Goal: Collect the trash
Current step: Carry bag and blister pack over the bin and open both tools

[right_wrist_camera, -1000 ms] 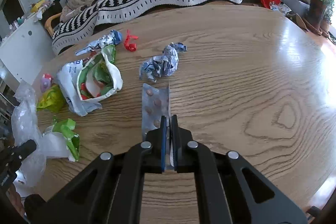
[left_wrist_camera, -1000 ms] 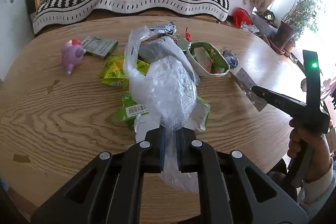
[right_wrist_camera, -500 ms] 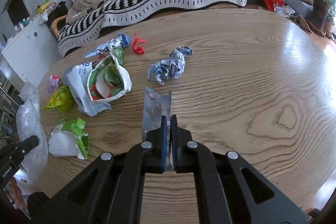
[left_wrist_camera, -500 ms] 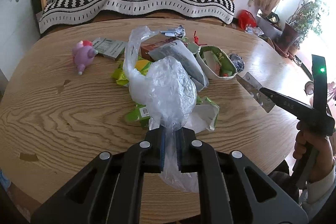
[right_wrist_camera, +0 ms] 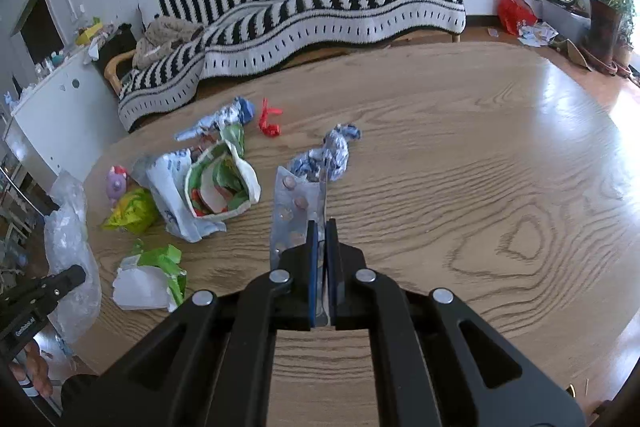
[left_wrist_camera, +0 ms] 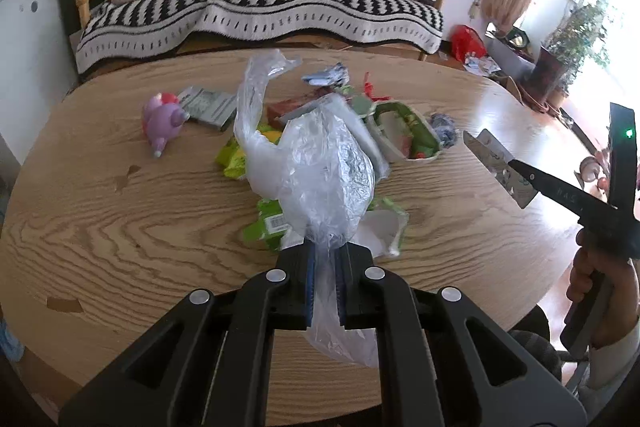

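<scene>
Trash: loose wrappers and packets scattered over the left half of the oval wood-grain desk point(right_wrist_camera: 460, 155), plus one piece already lifted.
Blister pack: flat silver foil pill sheet point(right_wrist_camera: 298, 211), clamped at its near edge by the right tongs point(right_wrist_camera: 322, 279), held clear above the desk; stiff, light, with thin edges that could slip if pinched shallowly.
Collection bag: thin clear crinkled plastic bag point(left_wrist_camera: 320, 171), its neck pinched in the left tongs point(left_wrist_camera: 325, 287); limp and slippery, mouth not spread open.
Left tongs: closed on the bag's gathered film.
Right tongs: closed on the blister pack.
Remaining, centre: crumpled blue-and-white foil wrapper point(right_wrist_camera: 328, 155), just beyond the held pack; soft, best pinched across its bulk.
Remaining, left: open green-and-white snack pouch point(right_wrist_camera: 222, 187), yellow-green packet point(right_wrist_camera: 130, 213), torn white-and-green carton point(right_wrist_camera: 150, 277).
Remaining, far: small red twisted scrap point(right_wrist_camera: 269, 123).
Not obviously trash: small purple toy figure point(left_wrist_camera: 162, 117).
Judged next need: opening the bag's mouth to drop the pack in.
</scene>
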